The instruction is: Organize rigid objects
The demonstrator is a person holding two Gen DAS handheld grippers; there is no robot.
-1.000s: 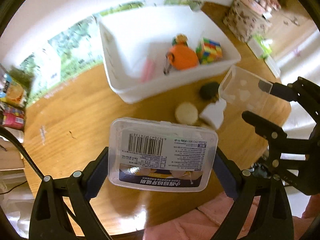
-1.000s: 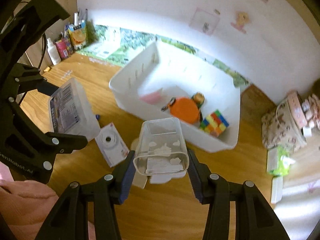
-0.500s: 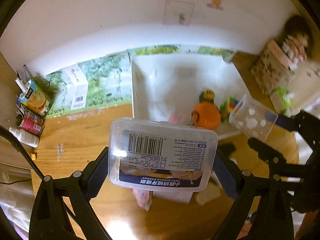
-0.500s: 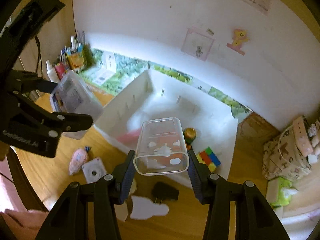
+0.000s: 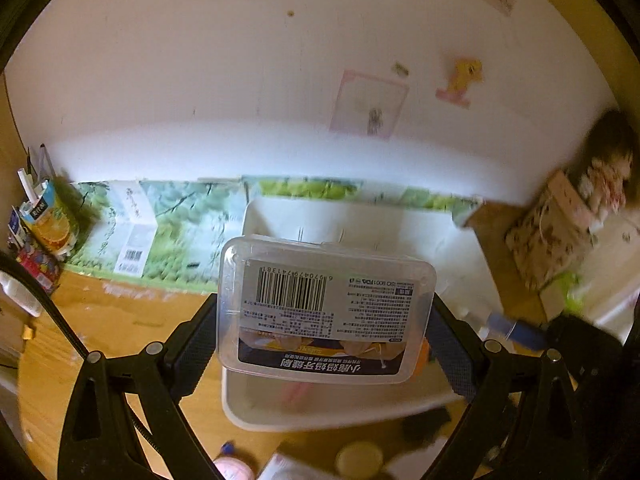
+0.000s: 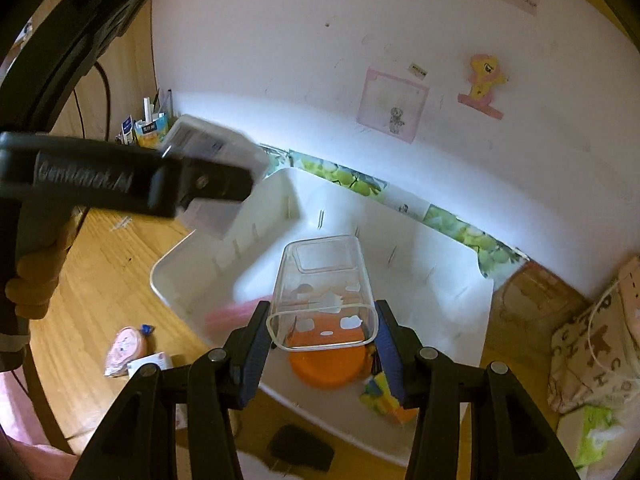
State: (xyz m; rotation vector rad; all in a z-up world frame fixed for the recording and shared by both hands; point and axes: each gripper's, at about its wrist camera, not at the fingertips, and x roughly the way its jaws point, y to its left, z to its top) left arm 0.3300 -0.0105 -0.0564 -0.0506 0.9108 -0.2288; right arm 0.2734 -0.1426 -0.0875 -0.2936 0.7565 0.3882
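Note:
My left gripper is shut on a clear flat plastic box with a barcode label and holds it in the air over the white bin. The box also shows in the right wrist view, above the bin's left corner. My right gripper is shut on a clear plastic cup with white cloud marks, held above the white bin. An orange round object and a colourful cube lie in the bin.
On the wooden desk lie a pink packet, a white square item and a black item. A juice carton stands at the left wall. A patterned bag stands at the right.
Both grippers have risen and moved forward toward the wall with their loads. They now hang over the white bin; the desk items have dropped to the bottom of the views.

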